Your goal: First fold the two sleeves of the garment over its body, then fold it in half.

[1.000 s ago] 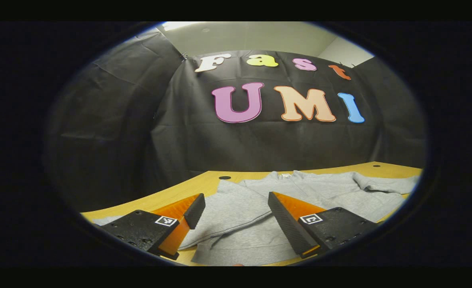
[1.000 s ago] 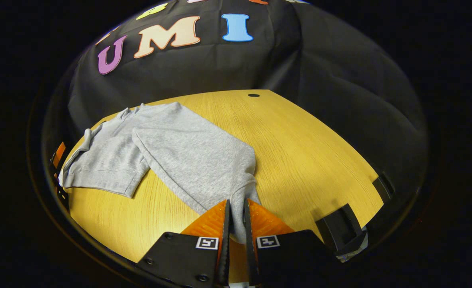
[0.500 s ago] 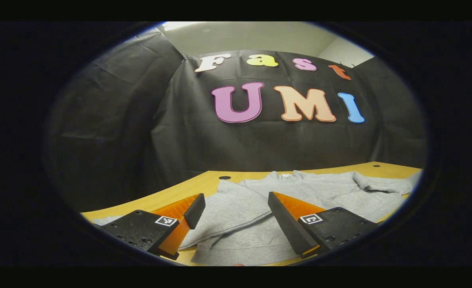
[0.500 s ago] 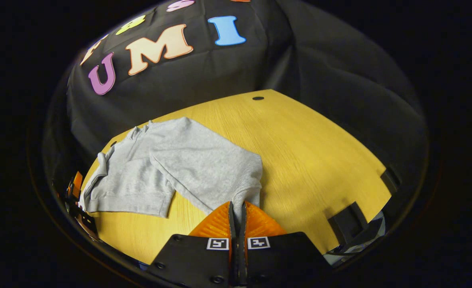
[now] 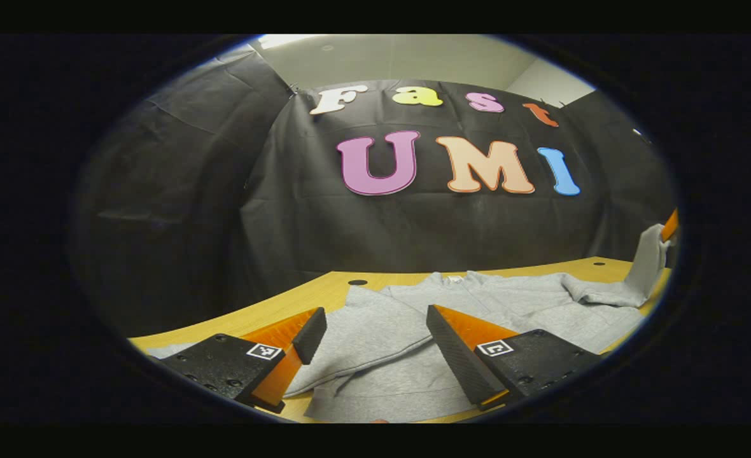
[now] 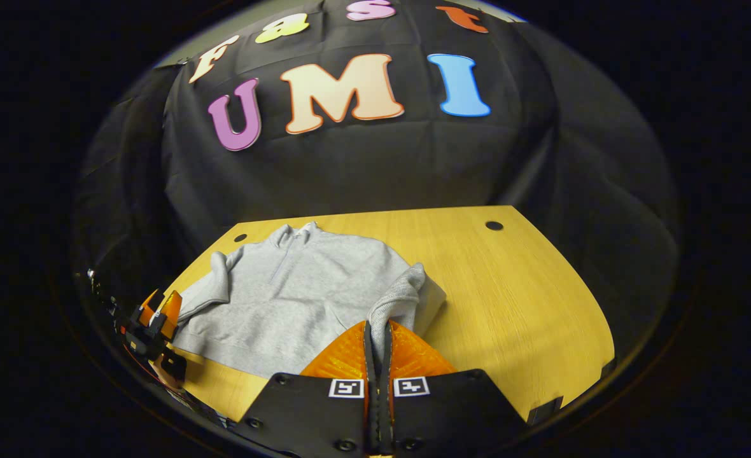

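Observation:
A grey sweatshirt (image 6: 299, 292) lies flat on the wooden table (image 6: 509, 286), collar toward the back wall. My right gripper (image 6: 379, 326) is shut on the cuff of its right sleeve (image 6: 401, 296), which is lifted off the table and bunched beside the body's edge. In the left gripper view that raised sleeve (image 5: 646, 261) hangs from the right gripper (image 5: 669, 226) at the far right. My left gripper (image 5: 375, 321) is open, low over the sweatshirt (image 5: 509, 299), where the other sleeve (image 5: 375, 331) lies folded across the body. The left gripper (image 6: 156, 318) also sits by the garment's left hem.
Bare table (image 5: 312, 296) runs along the back behind the collar, with small round holes (image 6: 494, 225) near the far corners. A wide stretch of wood lies to the right of the garment. The black cloth wall closes the back and sides.
My right gripper closed fully on the right sleeve's cuff, raised it off the table and carried it toward the body. The left gripper stayed still and open.

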`<state>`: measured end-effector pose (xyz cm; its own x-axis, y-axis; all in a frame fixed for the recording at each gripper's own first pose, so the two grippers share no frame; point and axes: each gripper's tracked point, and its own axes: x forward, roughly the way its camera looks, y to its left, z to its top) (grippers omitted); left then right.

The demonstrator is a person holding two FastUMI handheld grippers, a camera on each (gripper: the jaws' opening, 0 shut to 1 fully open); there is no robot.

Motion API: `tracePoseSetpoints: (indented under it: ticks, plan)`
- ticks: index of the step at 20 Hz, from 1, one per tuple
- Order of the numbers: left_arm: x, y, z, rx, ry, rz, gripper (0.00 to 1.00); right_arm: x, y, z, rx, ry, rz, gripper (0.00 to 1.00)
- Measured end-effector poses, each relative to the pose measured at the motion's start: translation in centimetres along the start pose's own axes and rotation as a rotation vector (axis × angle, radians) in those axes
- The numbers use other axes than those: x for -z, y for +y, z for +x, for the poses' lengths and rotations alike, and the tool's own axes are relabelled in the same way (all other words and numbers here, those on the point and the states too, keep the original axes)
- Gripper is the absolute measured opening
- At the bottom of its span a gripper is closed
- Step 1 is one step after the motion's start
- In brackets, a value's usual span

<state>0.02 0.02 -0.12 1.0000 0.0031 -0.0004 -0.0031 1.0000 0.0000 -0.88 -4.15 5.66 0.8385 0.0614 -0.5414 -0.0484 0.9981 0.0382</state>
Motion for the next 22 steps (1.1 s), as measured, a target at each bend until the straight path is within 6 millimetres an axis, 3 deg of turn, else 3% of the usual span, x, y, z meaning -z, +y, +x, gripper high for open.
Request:
tracePoseSetpoints:
  ticks: [6,12,18,20,22]
  plan:
    - [0.1,0.0,-0.1,0.004,-0.001,-0.001,0.95,-6.0,8.6,4.4,-0.167,-0.063,-0.071,0.03]
    - [0.1,-0.2,0.0,0.007,-0.003,-0.001,0.95,-9.3,17.4,9.3,-0.301,-0.049,-0.099,0.02]
    - [0.1,-0.2,0.1,0.009,-0.003,-0.001,0.95,-11.1,26.8,14.8,-0.418,-0.029,-0.100,0.02]
    - [0.0,-0.2,0.2,0.009,-0.003,-0.001,0.95,-10.7,29.5,17.4,-0.433,-0.016,-0.080,0.02]
    - [0.1,-0.2,0.0,0.009,-0.003,-0.001,0.95,-8.7,31.6,20.5,-0.424,0.017,-0.094,0.02]
